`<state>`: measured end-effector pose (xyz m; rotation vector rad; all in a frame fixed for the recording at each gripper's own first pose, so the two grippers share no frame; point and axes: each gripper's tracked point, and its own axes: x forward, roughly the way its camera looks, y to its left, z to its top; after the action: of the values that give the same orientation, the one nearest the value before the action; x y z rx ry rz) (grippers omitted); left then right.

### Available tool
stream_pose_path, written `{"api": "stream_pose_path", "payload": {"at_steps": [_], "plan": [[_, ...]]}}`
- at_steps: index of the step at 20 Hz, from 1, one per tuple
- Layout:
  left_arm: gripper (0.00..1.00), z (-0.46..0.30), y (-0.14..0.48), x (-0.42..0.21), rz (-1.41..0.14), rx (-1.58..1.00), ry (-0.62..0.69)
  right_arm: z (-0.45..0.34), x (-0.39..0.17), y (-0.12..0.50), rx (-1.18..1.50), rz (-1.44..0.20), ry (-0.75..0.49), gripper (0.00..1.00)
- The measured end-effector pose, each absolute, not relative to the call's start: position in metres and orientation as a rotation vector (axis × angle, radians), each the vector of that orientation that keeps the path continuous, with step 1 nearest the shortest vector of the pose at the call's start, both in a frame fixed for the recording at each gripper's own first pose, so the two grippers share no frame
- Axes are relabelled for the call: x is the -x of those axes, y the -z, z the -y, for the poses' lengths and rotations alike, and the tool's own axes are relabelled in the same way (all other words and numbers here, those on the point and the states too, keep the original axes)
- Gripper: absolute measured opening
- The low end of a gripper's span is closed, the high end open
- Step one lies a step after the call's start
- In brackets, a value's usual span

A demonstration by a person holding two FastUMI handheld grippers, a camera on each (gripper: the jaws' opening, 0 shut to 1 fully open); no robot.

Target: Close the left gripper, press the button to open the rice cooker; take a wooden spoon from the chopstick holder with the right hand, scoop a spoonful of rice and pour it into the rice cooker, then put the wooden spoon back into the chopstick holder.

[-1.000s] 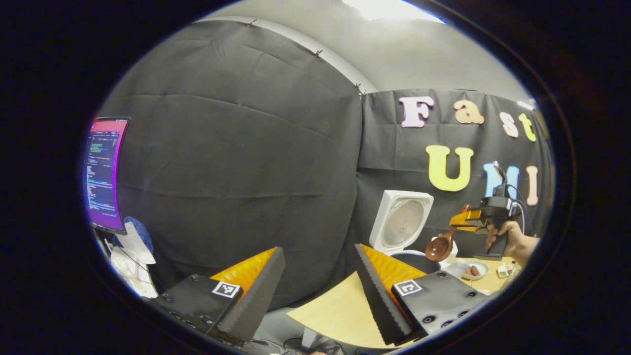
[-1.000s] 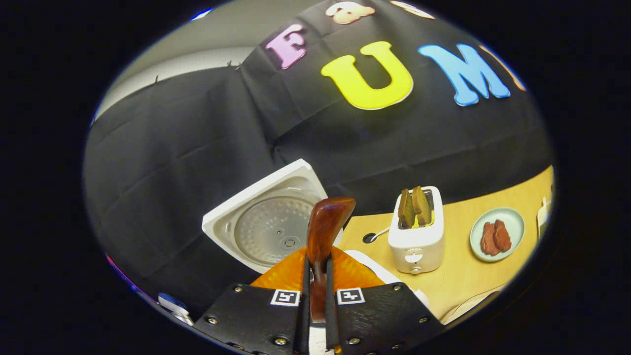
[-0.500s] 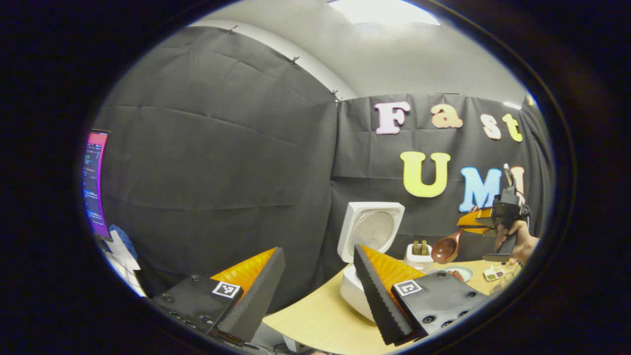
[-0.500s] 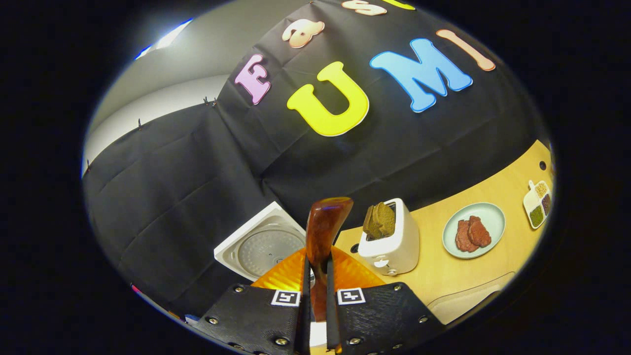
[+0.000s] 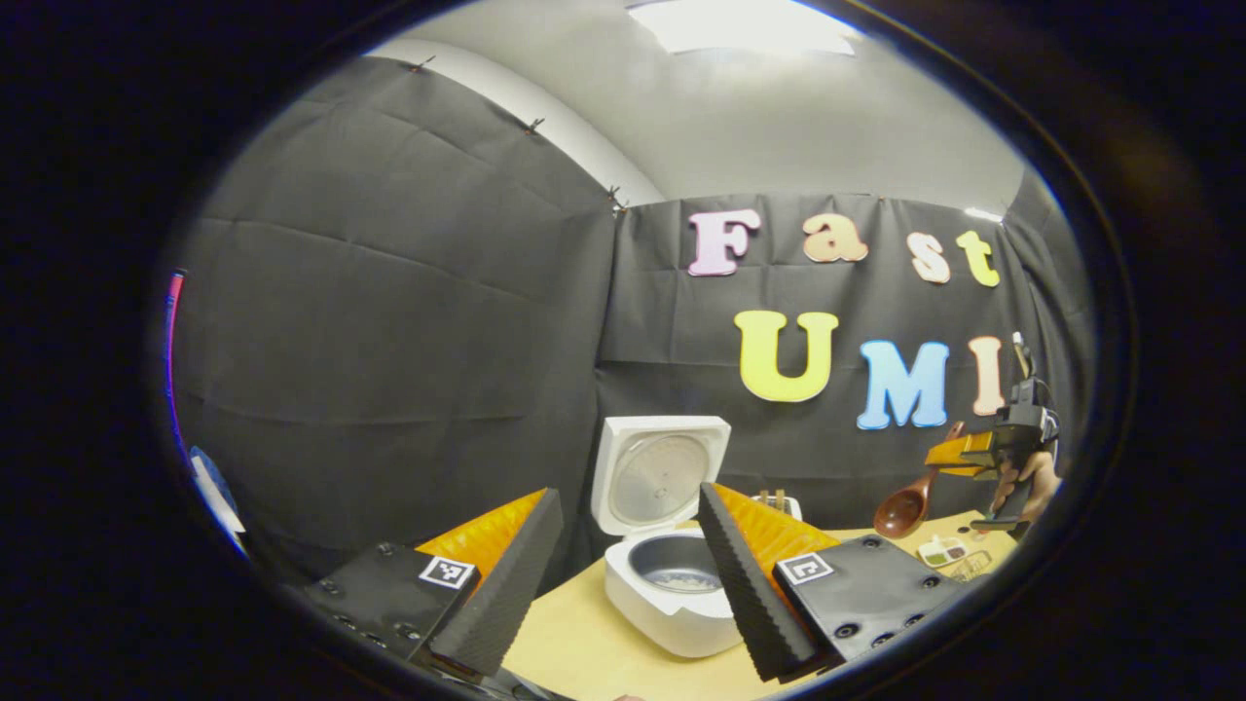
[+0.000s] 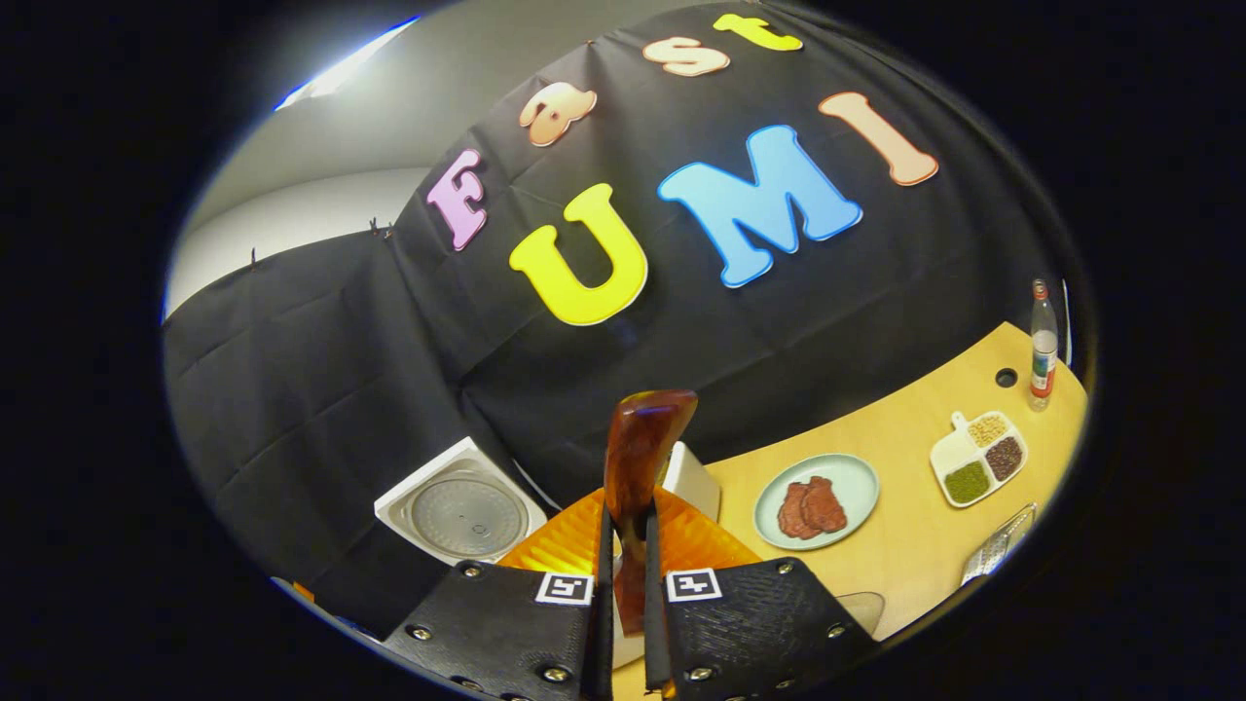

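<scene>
The white rice cooker [image 5: 672,604] stands on the table with its lid [image 5: 662,472] raised, and a little white shows in its grey inner pot. My left gripper [image 5: 628,497] hangs open just in front of it, holding nothing. In the left gripper view, a hand [image 5: 1034,482] at the far right holds my right gripper [image 5: 949,453] above the table, well right of the cooker. It is shut on the handle of the brown wooden spoon [image 5: 900,508]. In the right gripper view the spoon [image 6: 642,453] stands between the shut fingers, with the cooker lid [image 6: 462,506] at lower left.
On the wooden table [image 6: 915,565] a white toaster [image 6: 693,477] peeks out behind the spoon. To its right sit a plate of meat slices [image 6: 816,501], a divided dish of grains [image 6: 978,458] and a bottle [image 6: 1044,341]. A metal mesh item [image 6: 998,553] lies at the right edge.
The right gripper has carried the spoon rightward, away from the cooker, and its view now takes in the right end of the table. The left gripper view has swung right, bringing the cooker to centre.
</scene>
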<state>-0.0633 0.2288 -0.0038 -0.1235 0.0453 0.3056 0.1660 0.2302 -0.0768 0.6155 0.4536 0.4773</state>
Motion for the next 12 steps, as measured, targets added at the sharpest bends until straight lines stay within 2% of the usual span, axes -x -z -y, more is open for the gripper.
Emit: {"api": "stream_pose_path", "payload": {"at_steps": [12], "plan": [[0.95,-0.148,-0.009,0.013,-0.021,0.139,-0.185,-0.048,-0.157,0.13,-0.561,-0.447,-0.18,0.13]]}}
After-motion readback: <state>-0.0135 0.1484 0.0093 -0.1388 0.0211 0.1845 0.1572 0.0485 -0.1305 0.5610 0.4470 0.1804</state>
